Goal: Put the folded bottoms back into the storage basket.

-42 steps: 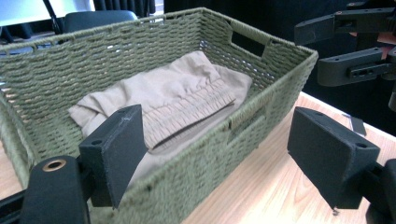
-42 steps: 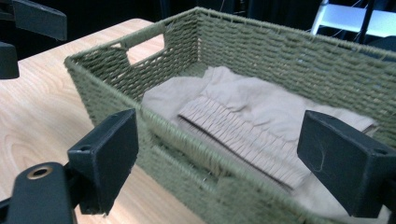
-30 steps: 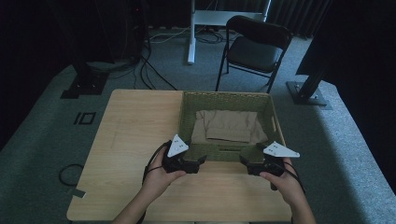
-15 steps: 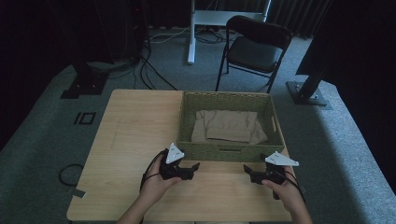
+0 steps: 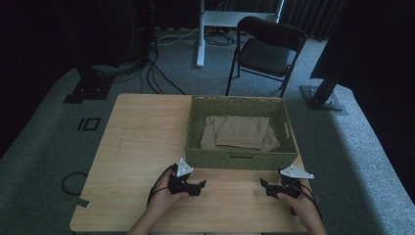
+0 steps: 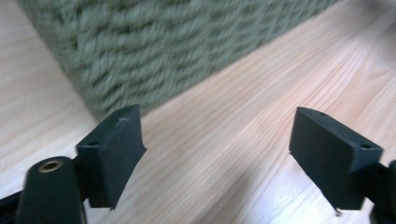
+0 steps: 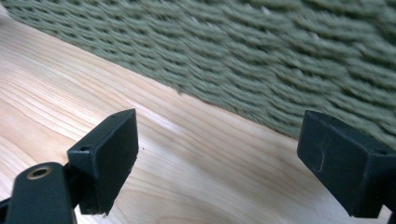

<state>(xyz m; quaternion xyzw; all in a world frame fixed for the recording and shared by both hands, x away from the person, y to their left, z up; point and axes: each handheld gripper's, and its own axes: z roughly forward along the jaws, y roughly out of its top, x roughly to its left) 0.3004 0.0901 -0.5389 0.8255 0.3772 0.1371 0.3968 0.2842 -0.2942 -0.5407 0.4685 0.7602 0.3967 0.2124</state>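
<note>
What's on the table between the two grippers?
Nothing: in the high view, bare wood of the table lies between the left gripper and the right gripper, in front of the basket.

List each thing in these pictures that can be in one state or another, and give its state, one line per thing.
left gripper: open, nothing between its jaws, low over the table.
right gripper: open, nothing between its jaws, low over the table.
basket: upright on the table, no lid, holding cloth.
tan cloth: folded, lying flat inside the basket.
folding chair: unfolded, seat bare, standing beyond the table.
</note>
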